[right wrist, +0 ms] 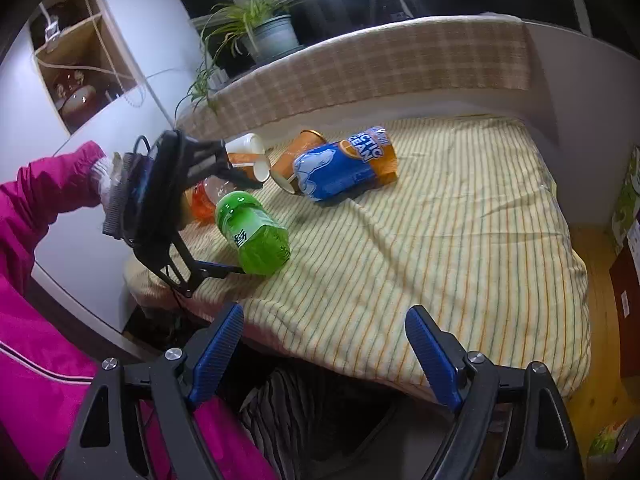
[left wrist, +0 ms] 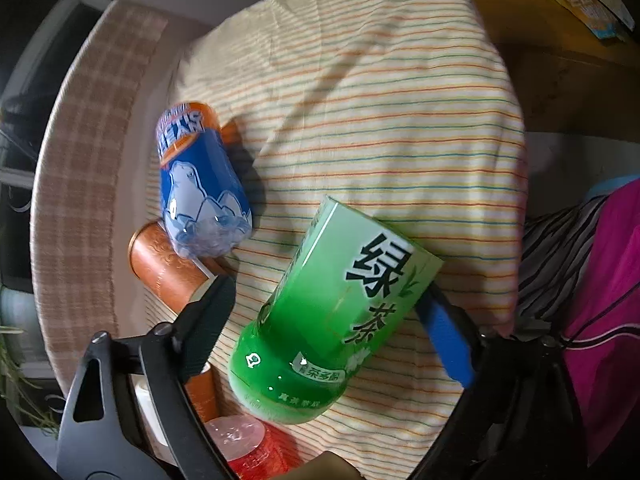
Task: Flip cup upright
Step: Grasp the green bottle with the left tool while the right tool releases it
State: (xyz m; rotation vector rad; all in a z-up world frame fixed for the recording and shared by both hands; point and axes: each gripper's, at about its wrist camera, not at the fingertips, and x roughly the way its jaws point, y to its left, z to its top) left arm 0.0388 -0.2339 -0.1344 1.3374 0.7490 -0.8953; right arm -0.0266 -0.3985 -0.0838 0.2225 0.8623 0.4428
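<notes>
A green tea cup [left wrist: 328, 312] lies on its side on the striped cloth, rim pointing away; it also shows in the right wrist view [right wrist: 252, 232]. My left gripper [left wrist: 324, 320] is open with one finger on each side of the cup, not pressing on it; in the right wrist view it is seen at the left [right wrist: 236, 224]. A blue and orange cup [left wrist: 200, 176] lies on its side beyond it [right wrist: 344, 168]. My right gripper [right wrist: 324, 344] is open and empty, at the near edge of the table.
Orange paper cups [left wrist: 168, 260] lie on their sides by the blue cup [right wrist: 296, 152]. A red cup [left wrist: 248, 448] lies near my left gripper's base. A checked ledge [right wrist: 360, 68] with a potted plant [right wrist: 264, 28] runs behind the table. The striped cloth [right wrist: 460, 220] stretches to the right.
</notes>
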